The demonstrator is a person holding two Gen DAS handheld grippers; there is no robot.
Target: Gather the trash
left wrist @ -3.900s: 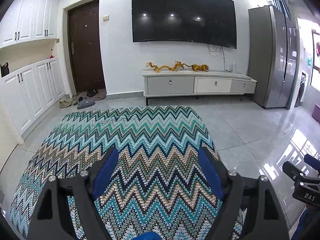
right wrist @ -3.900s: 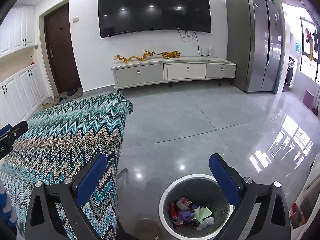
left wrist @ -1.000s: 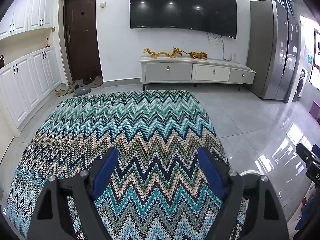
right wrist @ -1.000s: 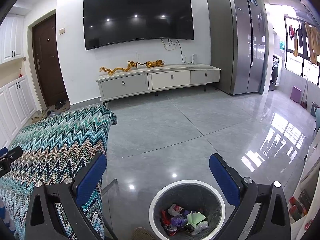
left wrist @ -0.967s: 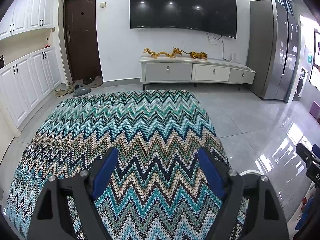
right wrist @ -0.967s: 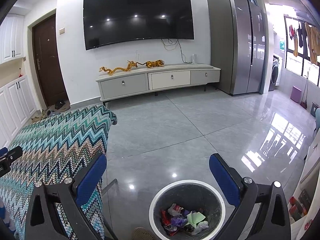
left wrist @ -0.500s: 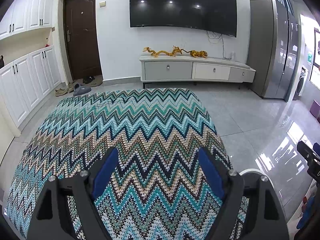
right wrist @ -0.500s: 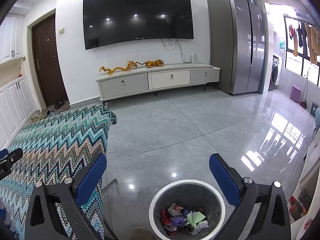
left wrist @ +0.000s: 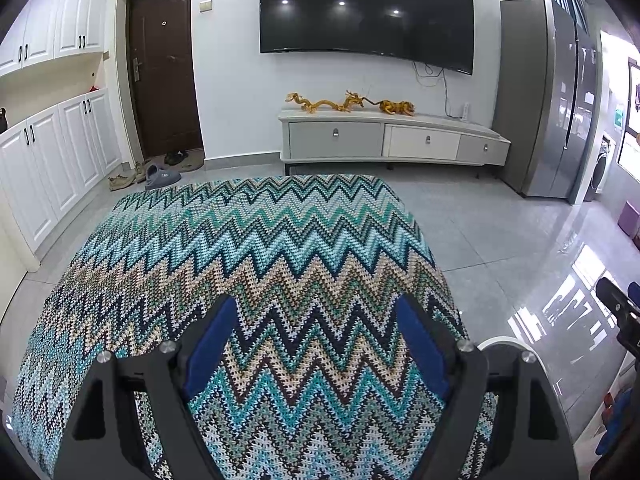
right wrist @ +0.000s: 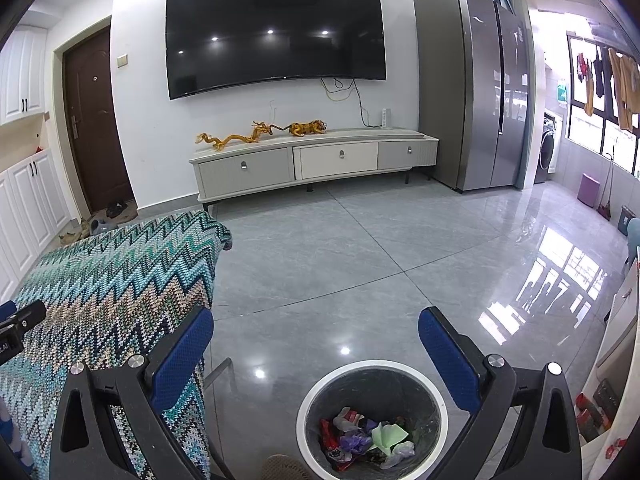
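A round trash bin (right wrist: pixel 370 372) with a white rim stands on the floor in the right wrist view, holding several crumpled scraps of trash (right wrist: pixel 366 436). My right gripper (right wrist: pixel 316 332) is open and empty above the bin. My left gripper (left wrist: pixel 316 320) is open and empty over a table covered with a zigzag crochet cloth (left wrist: pixel 240 248). No trash shows on the cloth. The bin's rim (left wrist: pixel 500 343) peeks out at the table's right edge in the left wrist view.
A grey tile floor (right wrist: pixel 380 248) lies beyond the bin. A TV cabinet (right wrist: pixel 312 164) and wall TV (right wrist: pixel 276 32) stand at the far wall, a fridge (right wrist: pixel 480 88) to the right. White cupboards (left wrist: pixel 52 160) and a door (left wrist: pixel 164 68) are at left.
Both grippers have lifted and tilted slightly since the oldest frames. In the last second almost nothing moved. Both stayed open and empty.
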